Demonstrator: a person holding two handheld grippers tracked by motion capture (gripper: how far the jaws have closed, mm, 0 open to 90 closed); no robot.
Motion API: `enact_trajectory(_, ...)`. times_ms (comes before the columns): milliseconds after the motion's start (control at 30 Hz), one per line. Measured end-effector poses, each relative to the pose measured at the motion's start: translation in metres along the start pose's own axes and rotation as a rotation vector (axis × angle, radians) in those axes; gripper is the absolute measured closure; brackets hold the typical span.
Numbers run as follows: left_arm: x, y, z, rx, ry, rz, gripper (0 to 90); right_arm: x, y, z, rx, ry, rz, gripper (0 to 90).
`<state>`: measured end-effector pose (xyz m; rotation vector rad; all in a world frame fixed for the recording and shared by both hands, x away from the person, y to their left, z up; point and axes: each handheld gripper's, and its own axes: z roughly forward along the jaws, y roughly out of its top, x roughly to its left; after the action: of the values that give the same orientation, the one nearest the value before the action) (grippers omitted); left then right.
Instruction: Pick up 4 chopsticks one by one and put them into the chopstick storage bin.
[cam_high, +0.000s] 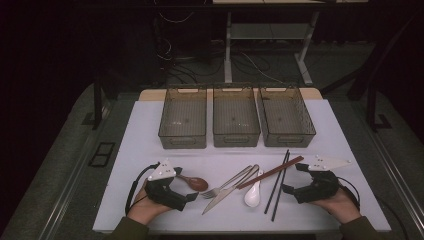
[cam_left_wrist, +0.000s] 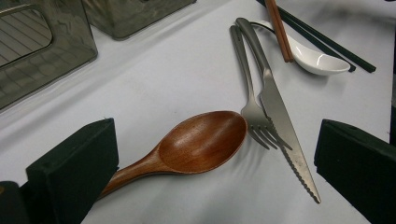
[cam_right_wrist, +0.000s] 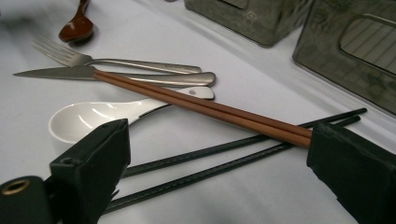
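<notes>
Three clear bins (cam_high: 236, 122) are counted in a row at the far side of the table (cam_high: 150, 150). Nearer than the bins lie one wooden spoon (cam_high: 194, 183), one fork (cam_high: 226, 184), one knife (cam_high: 231, 189), one white spoon (cam_high: 253, 195), one brown chopstick pair (cam_high: 270, 172) and one black pair (cam_high: 279, 185). The left claw (cam_high: 187, 198) is held low, jaws spread wide, the wooden spoon's handle just beside one jaw. The right claw (cam_high: 293, 180) is likewise spread, unclamped, with the chopsticks between its jaws.
</notes>
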<state>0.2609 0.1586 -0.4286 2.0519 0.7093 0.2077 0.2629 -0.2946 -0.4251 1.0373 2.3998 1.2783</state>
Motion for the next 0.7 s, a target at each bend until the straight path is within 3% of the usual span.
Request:
enact_trajectory(67, 0.0, 0.0, 0.0, 0.002, 0.002, 0.001, 0.0, -0.003, 0.002, -0.001, 0.009, -0.004, 0.006, 14.2)
enact_trajectory(233, 0.0, -0.003, -0.001, 0.008, 0.004, -0.008, 0.0, -0.007, 0.004, 0.002, 0.026, -0.004, 0.009, 18.9)
enact_trajectory(433, -0.002, -0.003, -0.002, 0.0, 0.011, -0.014, 0.0, -0.014, 0.007, 0.003, 0.025, 0.007, 0.021, 38.2)
enact_trajectory(533, -0.001, -0.003, -0.002, 0.001, 0.009, -0.018, 0.0, -0.016, 0.009, 0.003, 0.029, 0.011, 0.025, 41.8)
enact_trajectory(700, -0.001, -0.004, -0.002, 0.001, 0.006, -0.018, 0.0, -0.018, 0.015, 0.003, 0.027, -0.02, 0.019, 52.1)
